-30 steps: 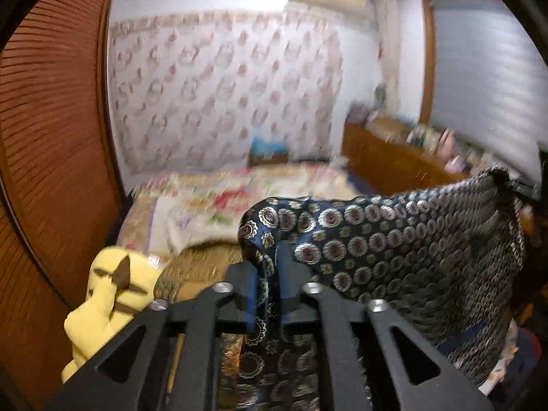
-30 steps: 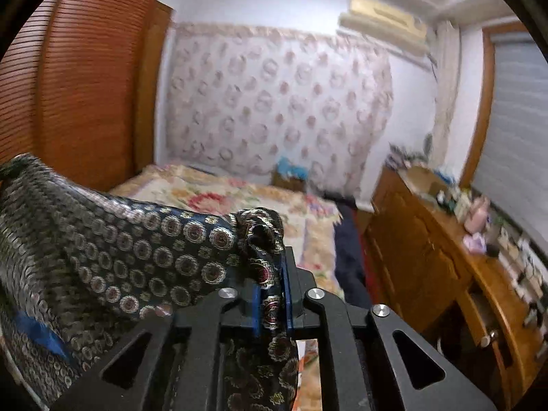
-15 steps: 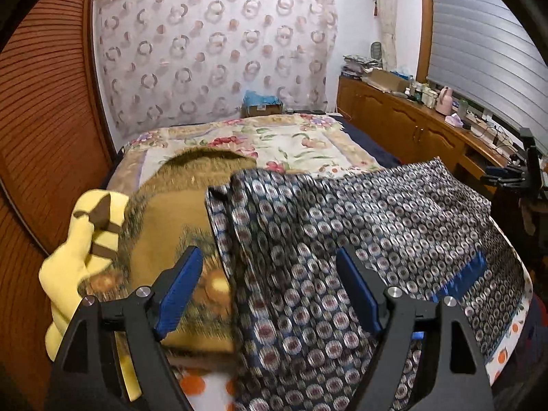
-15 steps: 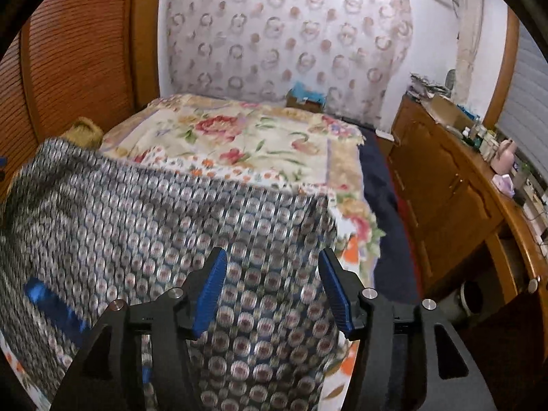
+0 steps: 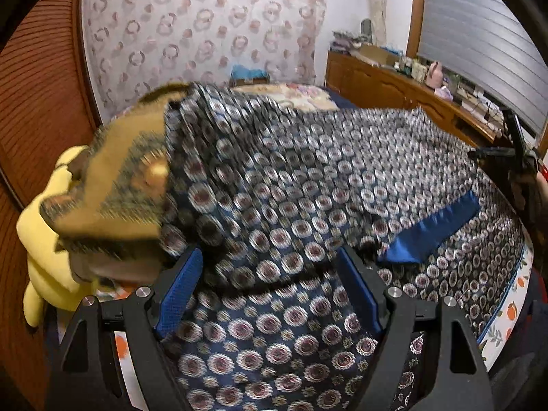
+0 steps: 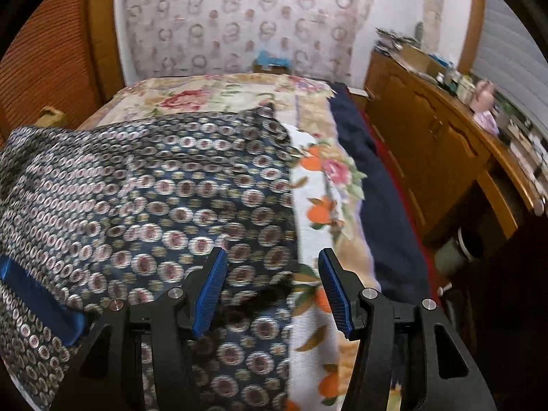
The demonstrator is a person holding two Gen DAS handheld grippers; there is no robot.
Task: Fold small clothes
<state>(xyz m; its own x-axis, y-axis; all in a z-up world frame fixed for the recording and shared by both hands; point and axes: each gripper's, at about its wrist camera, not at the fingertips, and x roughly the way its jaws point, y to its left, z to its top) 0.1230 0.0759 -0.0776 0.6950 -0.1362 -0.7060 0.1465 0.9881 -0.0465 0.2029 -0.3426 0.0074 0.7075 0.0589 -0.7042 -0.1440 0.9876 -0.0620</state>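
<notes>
Navy patterned cloth (image 5: 308,178) spread over the bed (image 5: 507,311), filling the left view from nine to three o'clock. Left gripper (image 5: 270,294) at six, jaws just parted wide, fabric lying between but not pinched. Brown blanket (image 5: 116,185) and yellow plush (image 5: 44,250) at nine.

Over to the right view: cloth's right edge at nine to six, right gripper (image 6: 274,291) at six, jaws just opened, nothing clamped, straddling that edge. Risk judged from here: slippery fabric sliding or bunching on release, giving a crooked fold; a fingertip snagging the hem.
</notes>
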